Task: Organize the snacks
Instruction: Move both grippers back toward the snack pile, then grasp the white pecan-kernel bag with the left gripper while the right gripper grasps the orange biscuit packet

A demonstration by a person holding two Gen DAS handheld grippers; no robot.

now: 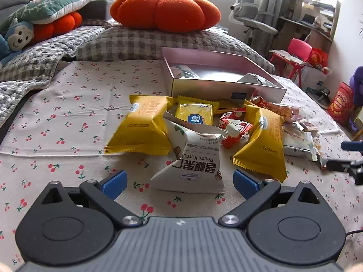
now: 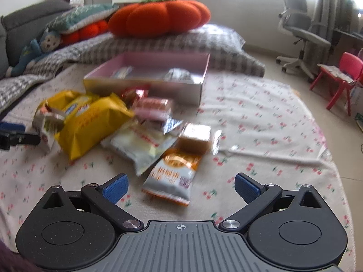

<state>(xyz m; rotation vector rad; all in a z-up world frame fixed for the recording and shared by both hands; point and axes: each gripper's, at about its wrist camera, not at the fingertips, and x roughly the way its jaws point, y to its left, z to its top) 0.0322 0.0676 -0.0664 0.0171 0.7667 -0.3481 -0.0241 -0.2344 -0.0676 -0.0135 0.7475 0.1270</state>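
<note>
A heap of snack packets lies on a cherry-print cloth (image 1: 68,117) in front of a shallow pink box (image 1: 226,89). In the left wrist view my left gripper (image 1: 180,181) stands open just short of a white pecan kernel packet (image 1: 195,165), which rises between the blue pads without touching them. Yellow packets (image 1: 143,124) flank it. In the right wrist view my right gripper (image 2: 181,184) is open wide over the cloth, close to an orange-and-white packet (image 2: 172,176). A white packet (image 2: 140,147) and a clear-wrapped brown cake (image 2: 196,139) lie behind. The pink box (image 2: 147,83) holds two wrapped snacks.
An orange pumpkin cushion (image 1: 165,9) rests on a checked pillow (image 1: 136,43) behind the box. More cushions and a soft toy (image 1: 15,36) lie at the left. An office chair (image 2: 301,31) and a red child's chair (image 2: 340,77) stand on the floor to the right.
</note>
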